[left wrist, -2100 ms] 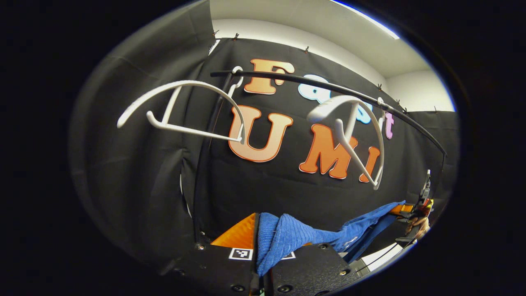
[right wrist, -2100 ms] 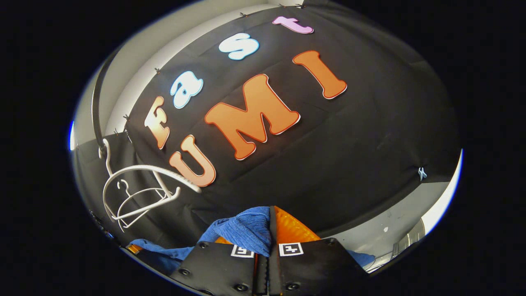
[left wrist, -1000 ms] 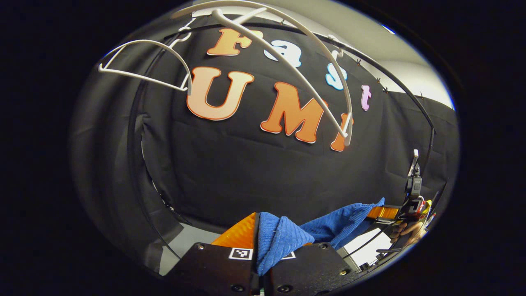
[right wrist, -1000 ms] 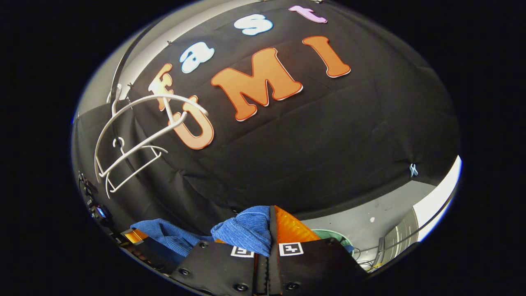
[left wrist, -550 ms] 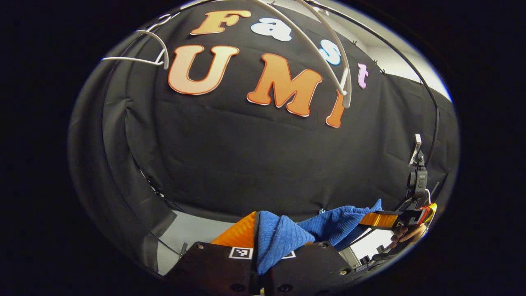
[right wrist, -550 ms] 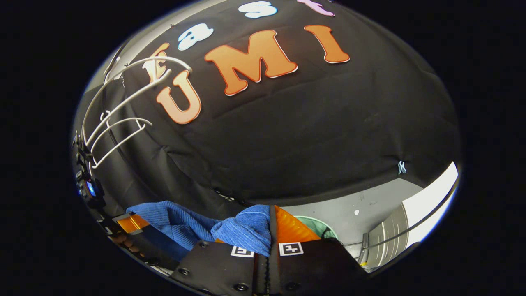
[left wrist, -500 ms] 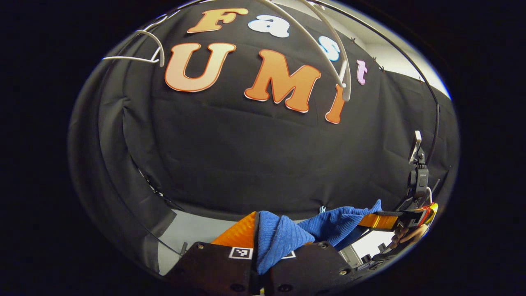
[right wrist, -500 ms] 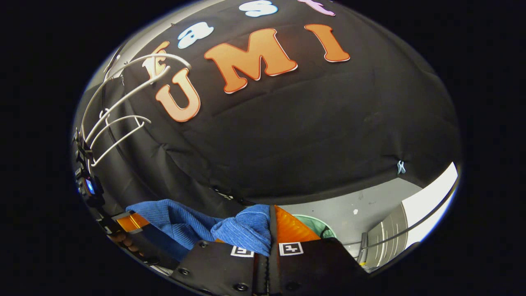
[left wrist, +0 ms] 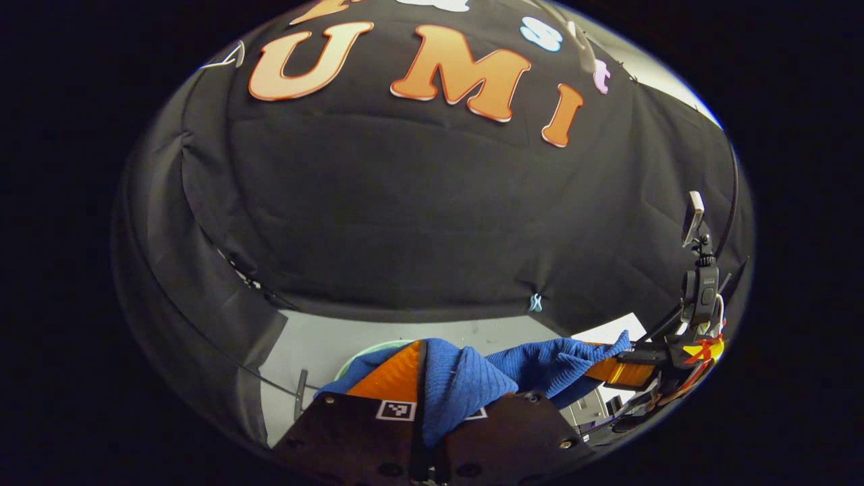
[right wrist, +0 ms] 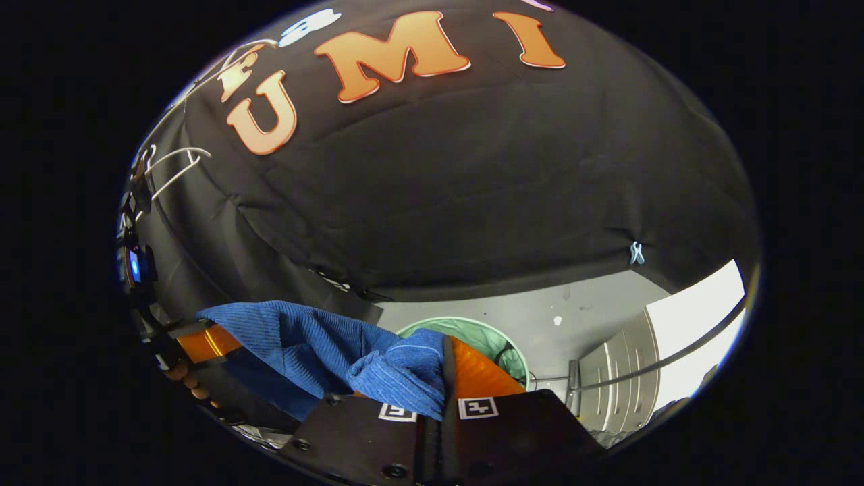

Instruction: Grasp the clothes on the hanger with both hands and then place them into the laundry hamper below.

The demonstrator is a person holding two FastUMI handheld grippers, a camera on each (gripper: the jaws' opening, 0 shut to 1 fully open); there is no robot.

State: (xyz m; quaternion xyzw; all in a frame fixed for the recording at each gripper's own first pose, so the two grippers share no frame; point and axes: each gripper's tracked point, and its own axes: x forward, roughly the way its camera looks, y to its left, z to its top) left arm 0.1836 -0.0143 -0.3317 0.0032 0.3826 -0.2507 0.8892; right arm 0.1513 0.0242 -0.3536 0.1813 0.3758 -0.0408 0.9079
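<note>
Your left gripper [left wrist: 420, 385] has its fingers clamped on one bunched end of the blue garment [left wrist: 540, 361], and your right gripper [right wrist: 444, 378] pinches the other end [right wrist: 398, 378] the same way. The cloth sags between the two pairs of fingers. Beyond and below your right fingers, the green laundry hamper [right wrist: 503, 347] stands on the grey floor [right wrist: 594, 304]; its rim also peeks out just past your left fingers [left wrist: 364, 346]

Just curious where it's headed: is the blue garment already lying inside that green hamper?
No, the blue knit garment hangs stretched between the two tools, above the green hamper on the floor.
</note>
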